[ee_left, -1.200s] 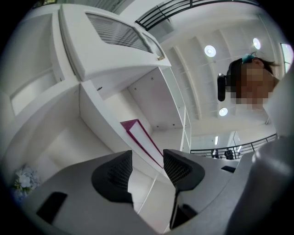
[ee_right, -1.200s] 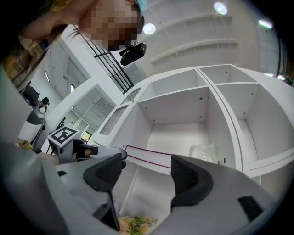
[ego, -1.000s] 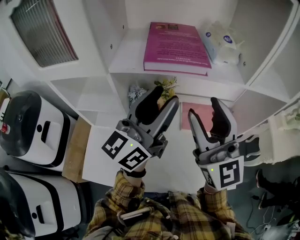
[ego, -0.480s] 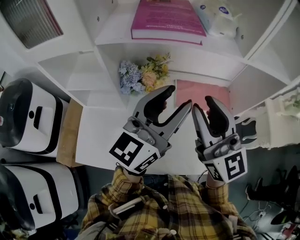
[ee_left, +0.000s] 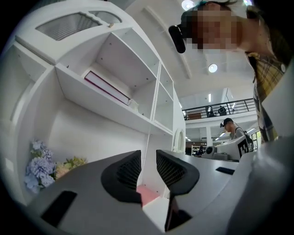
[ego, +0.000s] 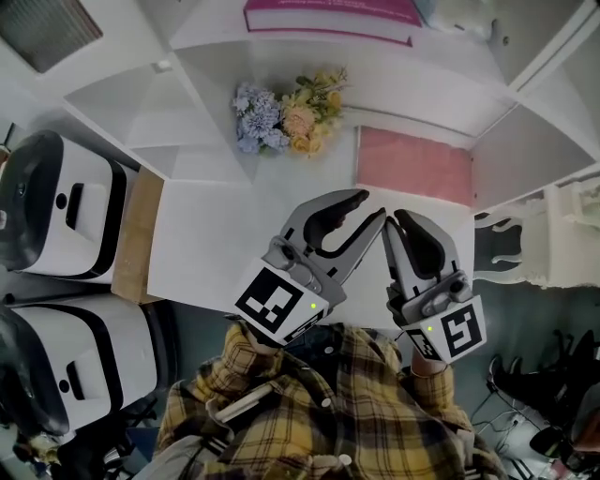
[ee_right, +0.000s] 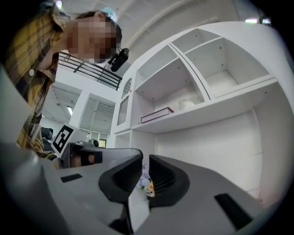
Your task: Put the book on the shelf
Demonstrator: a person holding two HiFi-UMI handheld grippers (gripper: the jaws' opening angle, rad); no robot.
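Note:
The pink book (ego: 328, 14) lies flat on the white shelf unit's (ego: 281, 56) upper board, at the head view's top edge. It also shows as a thin dark-red slab in the left gripper view (ee_left: 106, 87) and the right gripper view (ee_right: 157, 114). Both grippers hang in front of the lower compartment, well below the book and close to my body. The jaws of my left gripper (ego: 370, 208) (ee_left: 148, 167) are closing with nothing between them. My right gripper (ego: 394, 223) (ee_right: 145, 172) is closing too; a narrow empty gap remains.
A bunch of artificial flowers (ego: 286, 117) and a pink mat (ego: 412, 164) lie in the lower compartment. A white packet (ego: 459, 14) sits beside the book. Two white appliances (ego: 56, 220) stand at the left, a white ornate chair (ego: 525, 244) at the right.
Both grippers have drawn back from the shelf toward my body, and their jaws have narrowed. The book stays on its board and has slid toward the top of the view.

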